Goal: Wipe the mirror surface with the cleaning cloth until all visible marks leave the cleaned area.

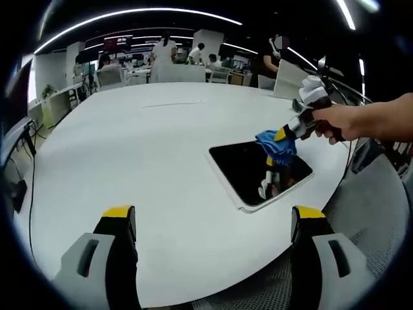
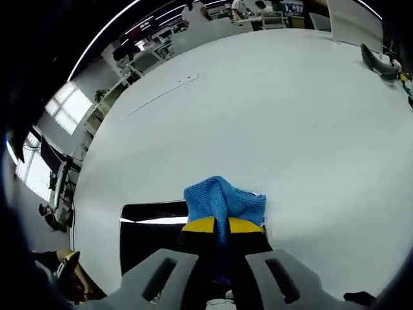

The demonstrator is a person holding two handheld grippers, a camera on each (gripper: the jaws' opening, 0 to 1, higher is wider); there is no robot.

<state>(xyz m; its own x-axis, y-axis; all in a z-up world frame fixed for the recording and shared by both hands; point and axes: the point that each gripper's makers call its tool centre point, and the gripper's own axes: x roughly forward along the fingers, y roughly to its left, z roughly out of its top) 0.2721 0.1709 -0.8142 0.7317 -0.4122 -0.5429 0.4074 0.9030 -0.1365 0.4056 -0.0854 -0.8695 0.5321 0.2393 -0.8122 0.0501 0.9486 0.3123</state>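
A flat mirror (image 1: pixel 248 169) with a white frame lies on the white table (image 1: pixel 148 148) near its right edge. My right gripper (image 1: pixel 281 139) comes in from the right, held by a hand, and is shut on a blue cleaning cloth (image 1: pixel 276 144) that rests on the mirror's far right part. In the right gripper view the cloth (image 2: pixel 222 200) bunches out past the closed yellow-tipped jaws of the right gripper (image 2: pixel 222 226), over the dark mirror (image 2: pixel 150 236). My left gripper (image 1: pixel 213 219) stands open above the table's near edge, with nothing between its fingers.
The table's curved edge runs close to the mirror on the right, with a grey floor (image 1: pixel 381 206) beyond. A dark object (image 2: pixel 377 63) lies at the table's far side. Desks, chairs and people (image 1: pixel 164 48) fill the office background.
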